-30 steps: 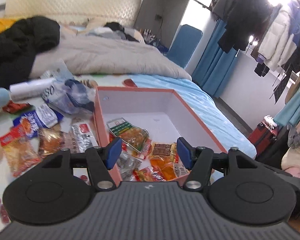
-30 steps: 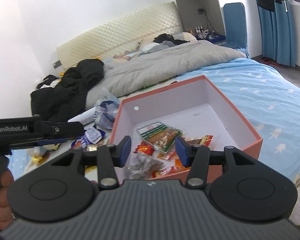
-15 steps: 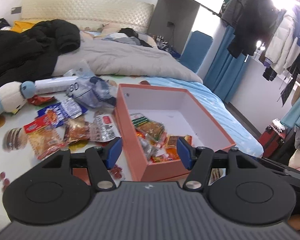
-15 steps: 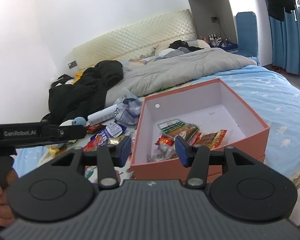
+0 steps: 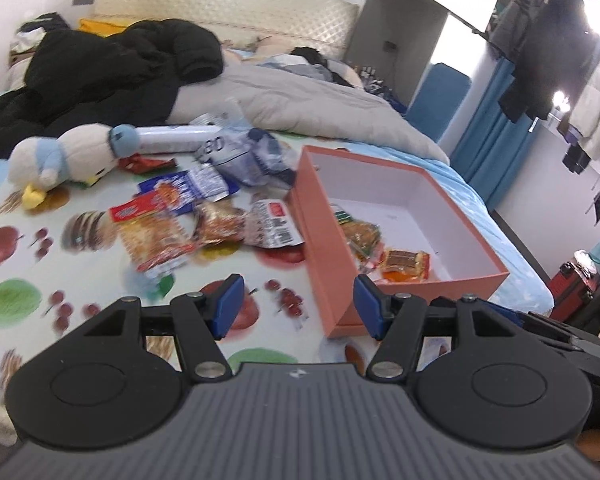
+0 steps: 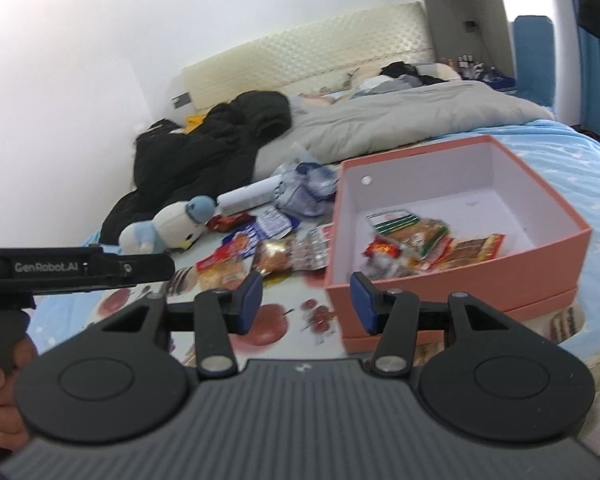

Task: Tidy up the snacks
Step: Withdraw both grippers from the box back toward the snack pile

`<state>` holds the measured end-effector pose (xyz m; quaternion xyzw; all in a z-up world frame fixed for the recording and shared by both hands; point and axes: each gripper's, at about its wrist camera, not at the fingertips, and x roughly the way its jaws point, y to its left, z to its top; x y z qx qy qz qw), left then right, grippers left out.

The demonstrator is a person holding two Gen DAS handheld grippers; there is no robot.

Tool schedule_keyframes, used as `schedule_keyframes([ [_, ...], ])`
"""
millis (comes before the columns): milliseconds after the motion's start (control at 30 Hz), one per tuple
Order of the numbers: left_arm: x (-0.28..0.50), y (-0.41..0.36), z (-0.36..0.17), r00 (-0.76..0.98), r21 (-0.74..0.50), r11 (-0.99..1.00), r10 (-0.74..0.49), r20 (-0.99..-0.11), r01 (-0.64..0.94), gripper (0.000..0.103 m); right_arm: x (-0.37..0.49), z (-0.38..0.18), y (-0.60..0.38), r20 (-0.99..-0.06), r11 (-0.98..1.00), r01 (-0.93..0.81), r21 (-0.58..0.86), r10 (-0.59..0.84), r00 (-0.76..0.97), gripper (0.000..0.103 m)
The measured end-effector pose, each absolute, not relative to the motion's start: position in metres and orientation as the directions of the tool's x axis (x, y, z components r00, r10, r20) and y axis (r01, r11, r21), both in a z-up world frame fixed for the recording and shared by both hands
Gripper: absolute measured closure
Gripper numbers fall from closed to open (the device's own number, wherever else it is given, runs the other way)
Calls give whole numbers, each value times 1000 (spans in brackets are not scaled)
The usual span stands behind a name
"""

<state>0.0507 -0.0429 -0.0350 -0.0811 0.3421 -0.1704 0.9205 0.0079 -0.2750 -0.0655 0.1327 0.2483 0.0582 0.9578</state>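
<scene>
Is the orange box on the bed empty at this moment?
No, several snack packets lie inside the orange box, near its front wall.

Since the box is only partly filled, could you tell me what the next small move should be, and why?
Probably move the left gripper forward to the silver packet lying just outside the orange box. Its jaws are open and empty, several snack packets already sit in the box, and that packet looks like the nearest loose one on the fruit-print sheet.

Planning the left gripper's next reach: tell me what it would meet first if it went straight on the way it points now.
Probably the fruit-print cloth just short of the orange box: the open, empty left gripper aims down there. The box's near corner sits close beside that line; depth is unclear.
</scene>
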Motion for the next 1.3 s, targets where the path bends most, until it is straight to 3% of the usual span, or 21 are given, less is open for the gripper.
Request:
schedule_keyframes([
  [467,21,9,-81,679,-311,946,-285,-676,87,37,-1,-89,-220,-525,942,-134,306,285,802,51],
  [633,26,24,-99,671,-324,945,-266,-692,41,37,6,-94,-208,-542,956,-153,250,269,796,51],
  [1000,86,47,-133,668,-313,950,-229,-708,-6,31,48,-106,-182,-567,975,-182,124,220,793,51],
  [1100,114,54,-146,661,-331,943,-232,-714,-27,31,66,-112,-175,-579,979,-182,88,199,790,43],
  [1300,169,56,-171,655,-308,950,-201,-728,-51,19,105,-130,-157,-587,977,-213,-26,157,794,43],
])
